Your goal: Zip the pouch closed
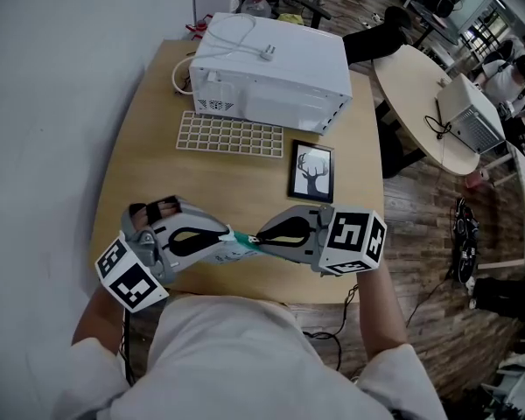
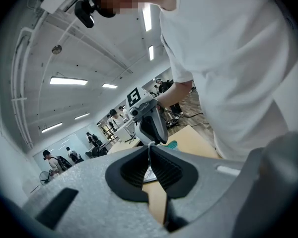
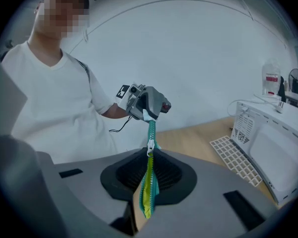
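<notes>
With the left gripper (image 2: 150,147) clamped shut on one end of the pouch (image 1: 241,246) and the right gripper (image 3: 150,156) pinched on it at the slider (image 3: 150,147), best draw the right straight away from the left, zip (image 3: 151,129) taut between them.

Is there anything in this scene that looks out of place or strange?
Nothing is spilled or broken. The white microwave oven has its white power cord and plug lying loose on top, and the black-framed deer picture lies flat on the wooden table instead of standing.
</notes>
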A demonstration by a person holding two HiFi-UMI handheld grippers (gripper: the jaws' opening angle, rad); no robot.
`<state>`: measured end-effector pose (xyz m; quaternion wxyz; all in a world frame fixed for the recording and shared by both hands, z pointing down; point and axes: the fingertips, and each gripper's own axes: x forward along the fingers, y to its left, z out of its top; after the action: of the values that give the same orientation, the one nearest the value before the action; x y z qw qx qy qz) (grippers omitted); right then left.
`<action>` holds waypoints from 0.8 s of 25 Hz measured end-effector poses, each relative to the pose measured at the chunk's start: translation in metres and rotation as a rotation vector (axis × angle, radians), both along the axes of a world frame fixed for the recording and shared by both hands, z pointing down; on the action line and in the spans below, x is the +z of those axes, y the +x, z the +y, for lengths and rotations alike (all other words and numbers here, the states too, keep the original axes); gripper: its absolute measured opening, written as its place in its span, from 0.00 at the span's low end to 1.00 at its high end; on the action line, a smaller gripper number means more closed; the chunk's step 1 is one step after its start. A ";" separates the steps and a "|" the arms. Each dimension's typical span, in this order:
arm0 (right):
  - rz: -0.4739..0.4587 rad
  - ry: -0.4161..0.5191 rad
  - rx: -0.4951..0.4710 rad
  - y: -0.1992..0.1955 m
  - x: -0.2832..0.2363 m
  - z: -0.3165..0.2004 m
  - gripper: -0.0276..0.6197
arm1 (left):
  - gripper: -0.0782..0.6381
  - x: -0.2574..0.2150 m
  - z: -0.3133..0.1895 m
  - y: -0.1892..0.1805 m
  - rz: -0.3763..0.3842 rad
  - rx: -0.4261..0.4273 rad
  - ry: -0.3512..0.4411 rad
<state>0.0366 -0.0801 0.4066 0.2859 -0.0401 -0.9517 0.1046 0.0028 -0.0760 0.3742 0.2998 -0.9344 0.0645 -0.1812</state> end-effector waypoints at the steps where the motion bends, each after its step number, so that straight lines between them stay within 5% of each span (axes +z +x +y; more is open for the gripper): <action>1: 0.001 0.012 0.003 0.000 -0.002 -0.002 0.10 | 0.14 -0.003 -0.001 -0.001 0.005 -0.006 0.005; 20: 0.007 0.042 0.077 0.010 0.003 -0.003 0.10 | 0.14 -0.003 -0.003 -0.014 0.071 -0.089 -0.052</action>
<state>0.0462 -0.0827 0.4098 0.2858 0.0030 -0.9535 0.0958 -0.0111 -0.0786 0.3715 0.2648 -0.9439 0.1119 -0.1627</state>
